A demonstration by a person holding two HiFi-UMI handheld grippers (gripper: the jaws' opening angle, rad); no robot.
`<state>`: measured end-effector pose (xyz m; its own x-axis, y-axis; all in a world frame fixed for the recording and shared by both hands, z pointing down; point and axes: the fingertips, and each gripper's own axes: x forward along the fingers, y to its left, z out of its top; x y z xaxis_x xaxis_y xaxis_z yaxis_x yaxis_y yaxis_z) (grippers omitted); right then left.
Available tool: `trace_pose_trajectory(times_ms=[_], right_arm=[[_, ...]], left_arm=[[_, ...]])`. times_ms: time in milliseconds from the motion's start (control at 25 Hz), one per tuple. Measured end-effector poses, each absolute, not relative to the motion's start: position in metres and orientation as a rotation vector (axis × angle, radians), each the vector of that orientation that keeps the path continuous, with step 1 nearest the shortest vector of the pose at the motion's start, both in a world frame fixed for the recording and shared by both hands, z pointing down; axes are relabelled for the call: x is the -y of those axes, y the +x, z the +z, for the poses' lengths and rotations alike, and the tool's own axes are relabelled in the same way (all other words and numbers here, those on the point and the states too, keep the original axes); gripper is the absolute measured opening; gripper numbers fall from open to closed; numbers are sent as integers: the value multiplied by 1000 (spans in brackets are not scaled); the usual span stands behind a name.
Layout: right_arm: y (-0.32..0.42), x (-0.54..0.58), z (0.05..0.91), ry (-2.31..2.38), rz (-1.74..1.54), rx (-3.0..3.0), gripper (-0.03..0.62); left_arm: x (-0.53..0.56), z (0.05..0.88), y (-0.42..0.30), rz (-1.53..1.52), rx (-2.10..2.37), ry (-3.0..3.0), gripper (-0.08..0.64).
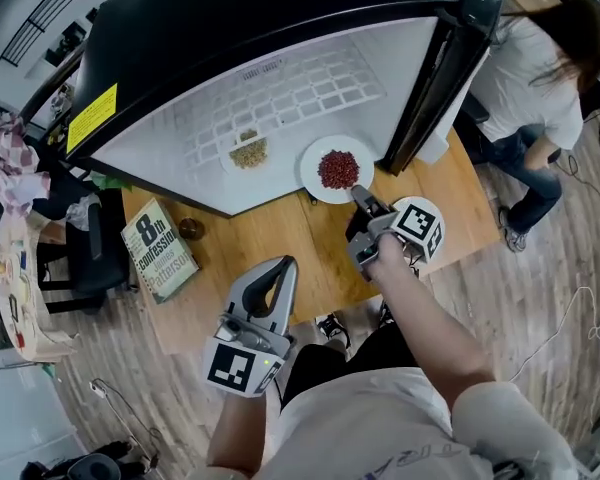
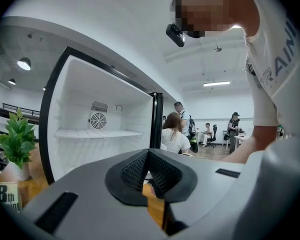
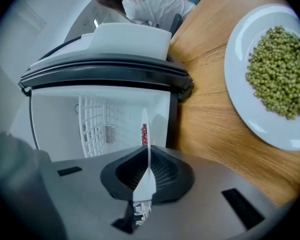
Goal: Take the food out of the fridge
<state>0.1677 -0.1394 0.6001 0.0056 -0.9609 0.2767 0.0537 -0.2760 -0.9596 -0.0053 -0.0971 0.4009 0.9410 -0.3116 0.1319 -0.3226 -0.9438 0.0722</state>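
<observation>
The black mini fridge [image 1: 280,28] stands open on the wooden table [image 1: 280,243]. On its white floor lie a small plate of brownish grains [image 1: 248,152] and a white plate of red beans [image 1: 338,169]. My right gripper [image 1: 359,196] is shut on the near rim of the red-bean plate. In the right gripper view that rim [image 3: 146,134] runs edge-on between the pads of the right gripper [image 3: 147,170]. A plate of green beans [image 3: 277,71] rests on the table outside the fridge. My left gripper [image 1: 283,266] hangs shut and empty near my body, also seen as the left gripper [image 2: 147,171].
The fridge door [image 1: 450,68] stands open at the right. A book [image 1: 158,249] and a small dark round object [image 1: 190,229] lie on the table's left part. A potted plant [image 2: 17,141] stands left of the fridge. A person [image 1: 525,78] sits beyond the door.
</observation>
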Motion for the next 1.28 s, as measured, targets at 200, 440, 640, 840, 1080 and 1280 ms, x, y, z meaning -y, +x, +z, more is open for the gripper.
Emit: trace_pose_trajectory(times_ms=[200, 440, 640, 840, 1080, 1280], right_arm=[[155, 94, 583, -1358, -1490, -1111, 31], [130, 50, 580, -1348, -1584, -1278, 31], [93, 21, 601, -1321, -1701, -1339, 31], [80, 0, 631, -1402, -1790, -1378, 31], [89, -8, 652, -1418, -1838, -1325, 32], [93, -8, 660, -1438, -1845, -1313, 32]], left_arm=[[85, 393, 6, 175, 469, 3020, 6], [86, 394, 8, 180, 508, 3011, 6], [76, 397, -1, 193, 549, 2992, 6], [69, 404, -3, 193, 578, 2970, 6], [62, 416, -4, 203, 607, 2945, 6], [59, 422, -9, 214, 643, 2924, 6]])
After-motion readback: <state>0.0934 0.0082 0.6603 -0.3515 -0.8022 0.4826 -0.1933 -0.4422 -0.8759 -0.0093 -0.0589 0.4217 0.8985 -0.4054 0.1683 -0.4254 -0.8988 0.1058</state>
